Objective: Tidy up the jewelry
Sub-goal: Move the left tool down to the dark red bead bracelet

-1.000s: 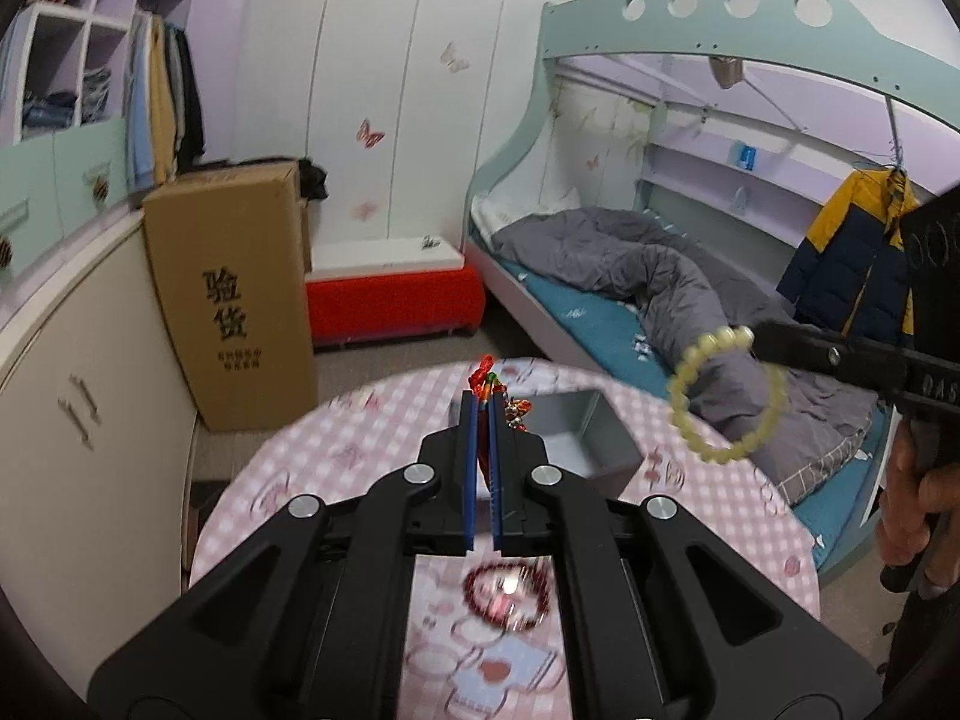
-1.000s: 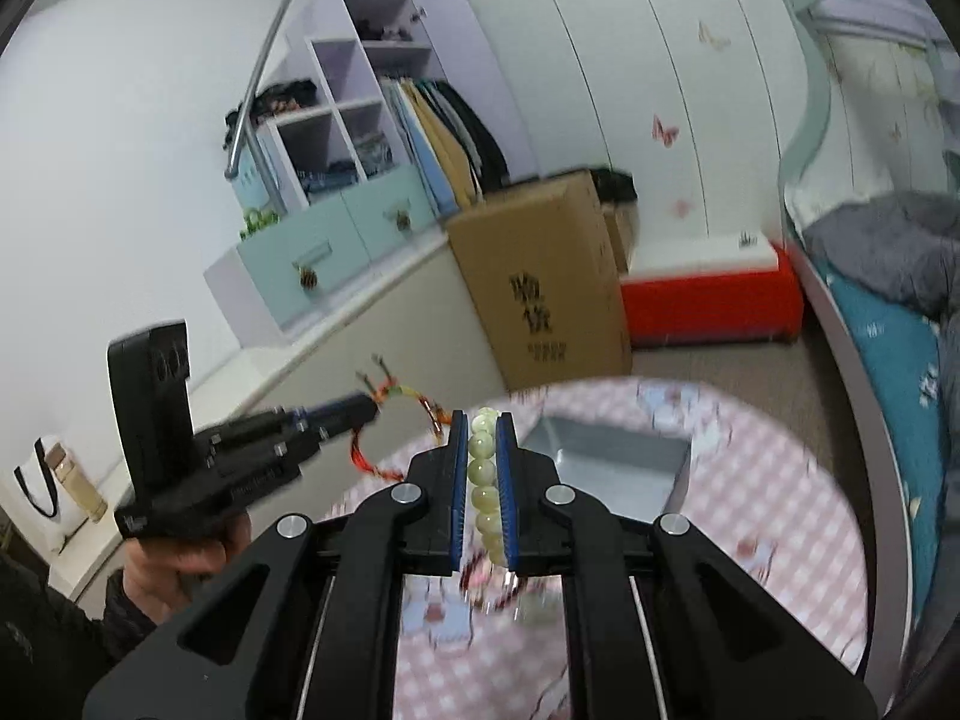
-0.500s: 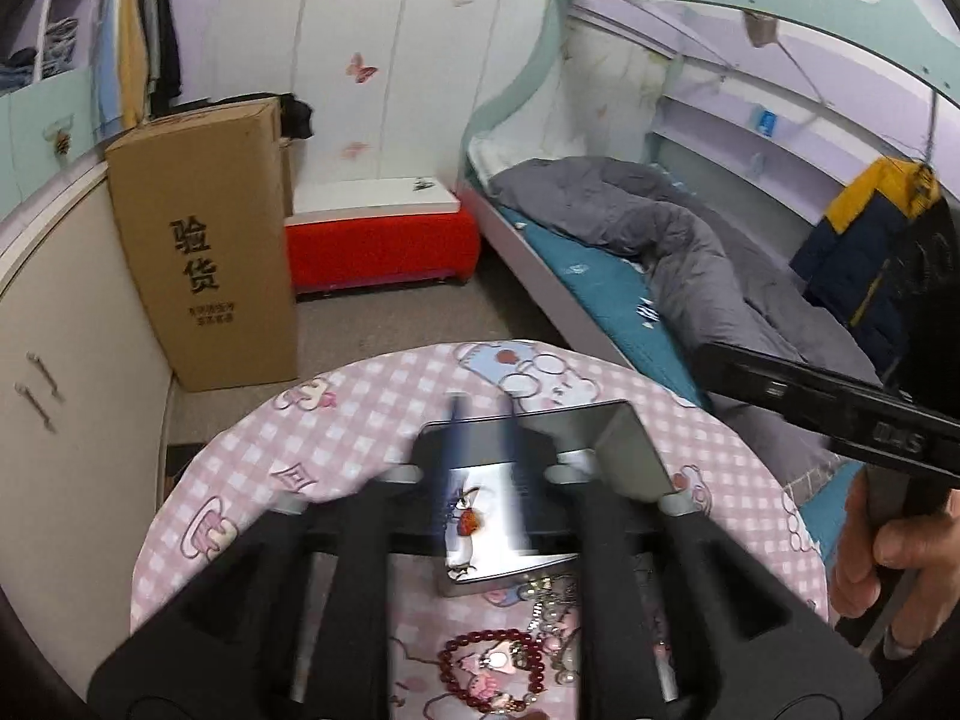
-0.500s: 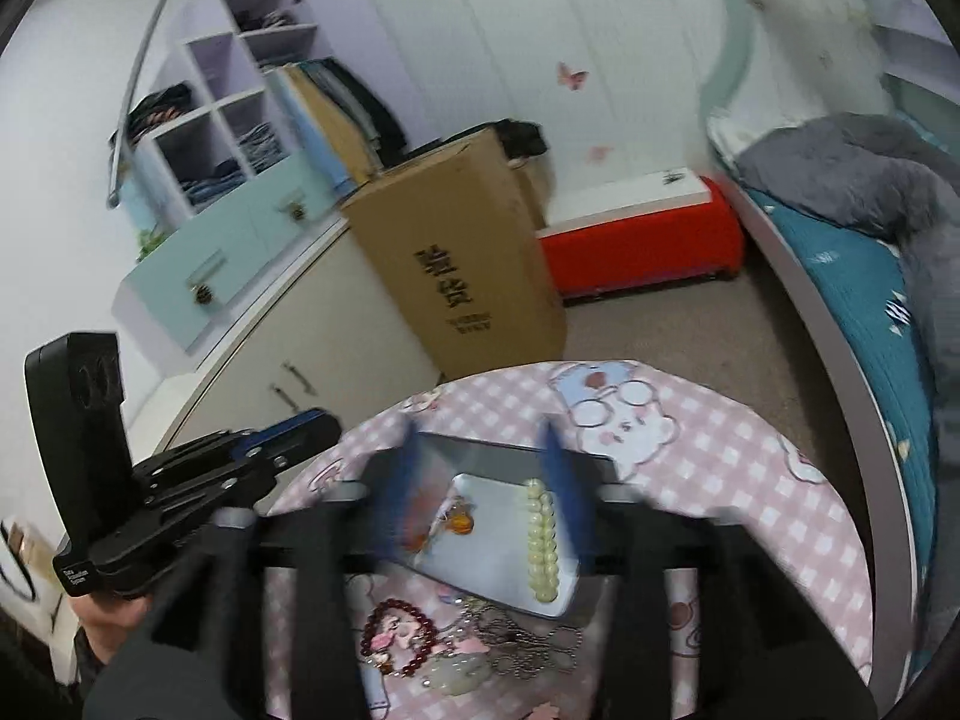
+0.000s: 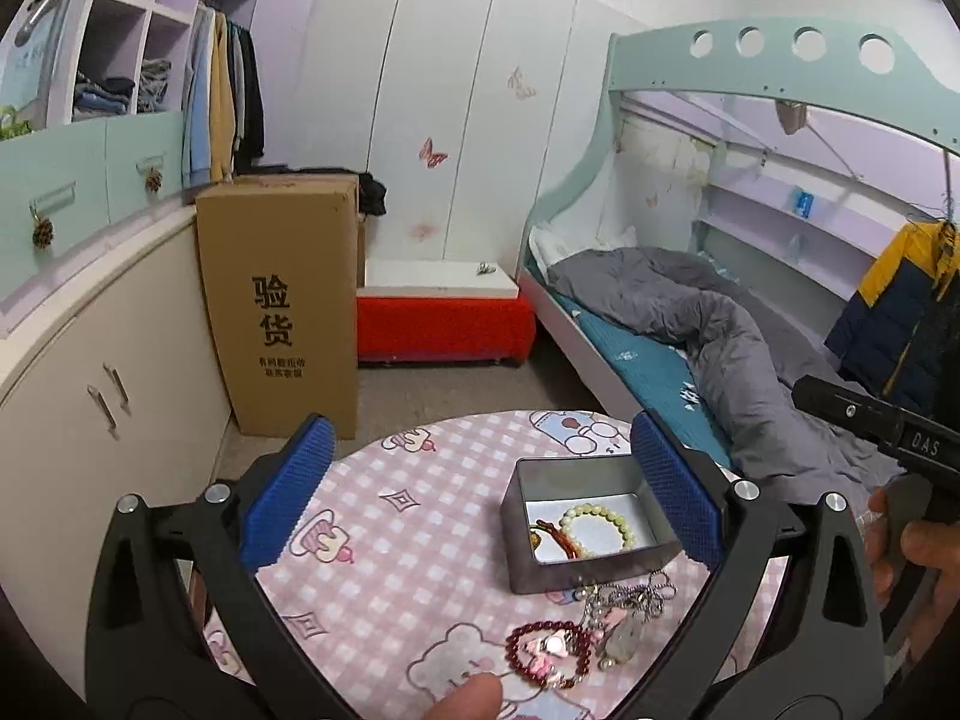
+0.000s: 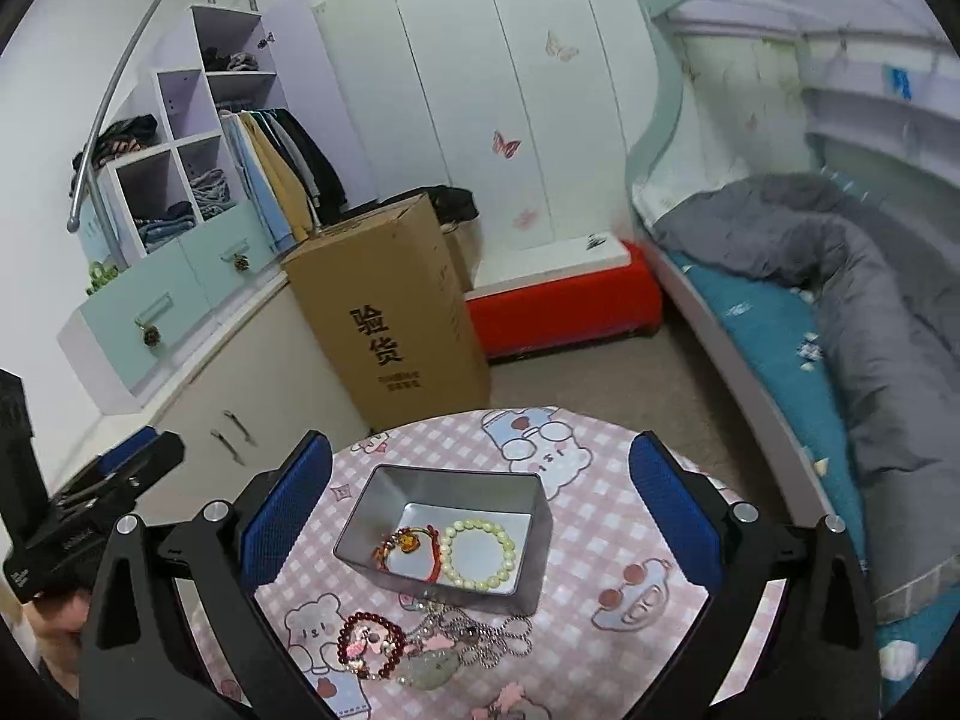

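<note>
A grey metal tin [image 5: 540, 576] [image 6: 456, 474] stands on the round table with the pink checked cloth [image 5: 420, 540] [image 6: 600, 510]. Inside it lie a pale green bead bracelet [image 5: 591, 509] [image 6: 474, 523] and a red string bracelet [image 5: 555, 534] [image 6: 408, 543], side by side. My left gripper [image 5: 479, 425] hovers over the table left of the tin, jaws opening wide, nothing between them. My right gripper [image 6: 480, 444] hangs above the tin, jaws likewise opening, holding nothing. In front of the tin lie a dark red bead bracelet [image 5: 513, 645] [image 6: 360, 621] and a silver chain necklace [image 5: 630, 594] [image 6: 474, 630].
A tall cardboard box [image 5: 282, 312] [image 6: 390, 312] stands on the floor beyond the table, beside a cream cabinet [image 5: 90, 372]. A red bench [image 5: 444, 318] and a bunk bed with a grey quilt [image 5: 690, 312] lie behind. A person's hand [image 5: 918, 552] grips the right tool.
Both grippers held bracelets above the tin, the left the red string one and the right the green beads. Both jaws have spread wide and the two bracelets now lie in the tin.
</note>
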Available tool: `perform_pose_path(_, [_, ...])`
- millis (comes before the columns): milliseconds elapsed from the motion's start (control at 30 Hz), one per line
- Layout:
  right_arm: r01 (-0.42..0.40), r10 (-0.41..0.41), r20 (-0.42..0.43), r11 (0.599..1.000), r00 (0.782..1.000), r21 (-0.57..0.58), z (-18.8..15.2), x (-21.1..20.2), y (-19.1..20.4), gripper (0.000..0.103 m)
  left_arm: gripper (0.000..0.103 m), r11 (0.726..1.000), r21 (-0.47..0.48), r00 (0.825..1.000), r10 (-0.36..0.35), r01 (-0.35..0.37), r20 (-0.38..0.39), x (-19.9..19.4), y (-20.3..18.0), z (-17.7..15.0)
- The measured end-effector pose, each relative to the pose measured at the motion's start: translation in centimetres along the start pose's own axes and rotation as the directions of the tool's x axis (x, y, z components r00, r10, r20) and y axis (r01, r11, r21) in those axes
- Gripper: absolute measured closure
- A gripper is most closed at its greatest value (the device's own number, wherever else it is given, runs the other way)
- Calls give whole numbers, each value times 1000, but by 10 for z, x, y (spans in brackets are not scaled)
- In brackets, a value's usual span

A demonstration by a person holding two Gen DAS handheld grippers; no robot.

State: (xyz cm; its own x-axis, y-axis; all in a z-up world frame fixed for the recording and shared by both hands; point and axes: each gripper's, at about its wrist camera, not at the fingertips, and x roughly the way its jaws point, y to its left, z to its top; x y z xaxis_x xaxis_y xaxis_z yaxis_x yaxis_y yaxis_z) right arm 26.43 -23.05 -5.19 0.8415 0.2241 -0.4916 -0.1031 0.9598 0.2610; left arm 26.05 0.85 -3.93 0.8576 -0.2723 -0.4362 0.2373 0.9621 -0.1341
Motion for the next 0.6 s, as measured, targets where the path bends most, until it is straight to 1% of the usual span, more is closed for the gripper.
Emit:
perform_pose_path(133, [58, -58, 32, 998, 998, -17, -3, -25, 16, 7, 6, 1000, 6, 1000, -24, 24, 12, -15, 4, 0])
perform_pose_path(233, [113, -110, 60, 993, 992, -42, -9, -44, 29, 7, 6, 999, 17, 999, -36, 36, 19, -25, 7, -2])
perform_pose_path(267, [120, -117, 67, 992, 991, -43, -11, -49, 31, 7, 6, 999, 21, 999, -40, 40, 22, -29, 8, -4])
perform_pose_path(367, [126, -121, 89, 991, 989, -48, -20, -63, 36, 7, 6, 999, 28, 999, -36, 35, 31, -40, 10, -9])
perform_pose_path(500, [130, -122, 89, 988, 989, -88, -31, -72, 40, 7, 6, 1000, 11, 999, -20, 19, 45, -57, 12, -19])
perform_pose_path(600, [113, -104, 80, 986, 991, -123, -39, -75, 41, 7, 6, 1000, 15, 999, 17, -18, 46, -66, 8, -30])
